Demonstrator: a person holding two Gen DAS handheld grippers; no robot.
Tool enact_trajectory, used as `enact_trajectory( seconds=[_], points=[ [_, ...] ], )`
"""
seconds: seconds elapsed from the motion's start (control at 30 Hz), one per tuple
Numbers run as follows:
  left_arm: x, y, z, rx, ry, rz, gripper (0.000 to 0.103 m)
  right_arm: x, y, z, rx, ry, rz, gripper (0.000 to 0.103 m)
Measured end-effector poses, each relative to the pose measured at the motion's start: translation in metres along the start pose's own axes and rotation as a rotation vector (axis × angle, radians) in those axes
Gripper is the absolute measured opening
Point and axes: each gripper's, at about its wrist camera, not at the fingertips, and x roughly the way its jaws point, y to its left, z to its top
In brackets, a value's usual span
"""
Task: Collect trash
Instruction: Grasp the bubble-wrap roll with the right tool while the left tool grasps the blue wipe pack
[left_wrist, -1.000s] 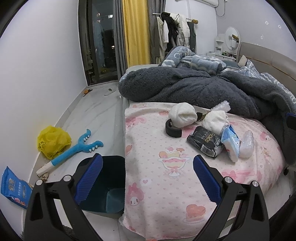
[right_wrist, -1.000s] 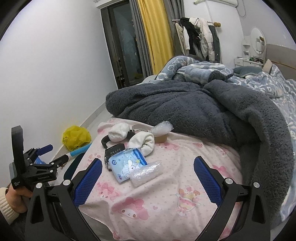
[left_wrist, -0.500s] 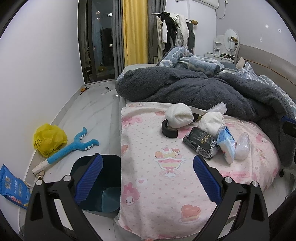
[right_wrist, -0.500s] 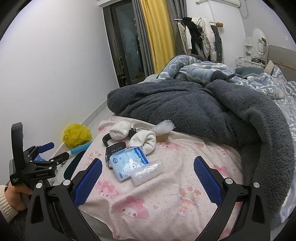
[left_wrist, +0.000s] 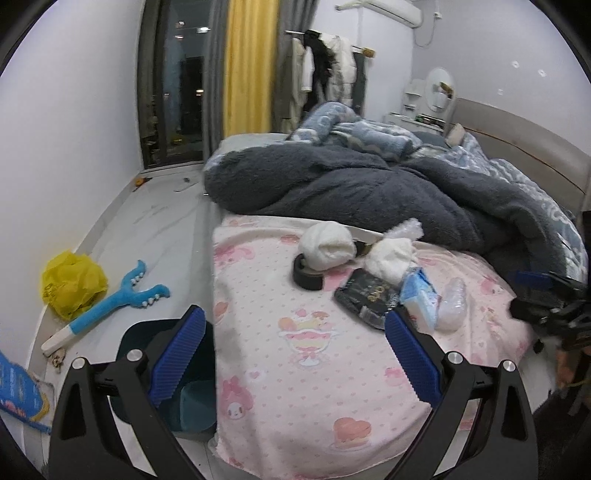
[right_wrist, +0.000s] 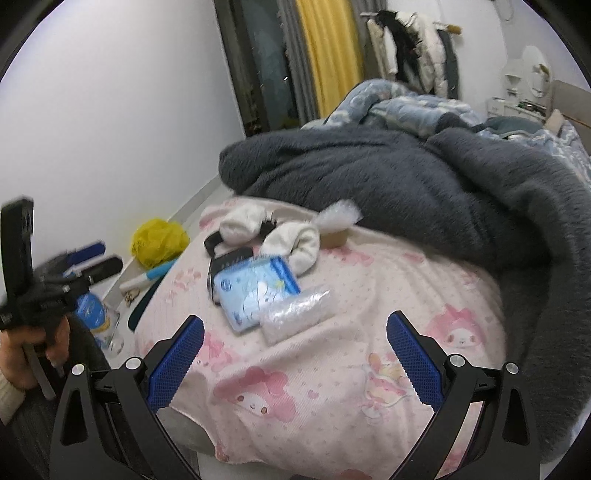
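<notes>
— Where is the trash lying?
— On the pink bed sheet (right_wrist: 332, 384): a blue tissue pack (right_wrist: 255, 291) touching a clear plastic wrapper (right_wrist: 295, 314), beside a black packet (left_wrist: 365, 299).
— And the tools?
— The left tool (left_wrist: 295, 354) and right tool (right_wrist: 291, 358) are both gaping wide, holding nothing, hovering over the bed.

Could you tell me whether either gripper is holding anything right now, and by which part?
Nothing is held. The left gripper and right gripper are both open and empty above the pink blanket.
</notes>
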Motion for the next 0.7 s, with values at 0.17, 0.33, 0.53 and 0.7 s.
enact_trajectory(
  seconds=[0.17, 0.33, 0.53, 0.7],
  points=[
    [0.014, -0.009, 0.006, 0.052, 0.029, -0.071, 0.097, 0.018, 0.001, 0.002, -0.065, 0.027, 0.033, 0.100],
    [0.026, -0.016, 0.010, 0.066, 0.072, -0.150, 0.084, 0.035, 0.000, 0.004, -0.126, 0.057, 0.050, 0.100],
    [0.040, -0.033, 0.015, 0.104, 0.123, -0.237, 0.076, 0.045, -0.002, 0.006, -0.175, 0.079, 0.067, 0.100],
    [0.057, -0.047, 0.017, 0.120, 0.184, -0.292, 0.061, 0.053, -0.001, 0.008, -0.209, 0.097, 0.082, 0.100]
  ],
)
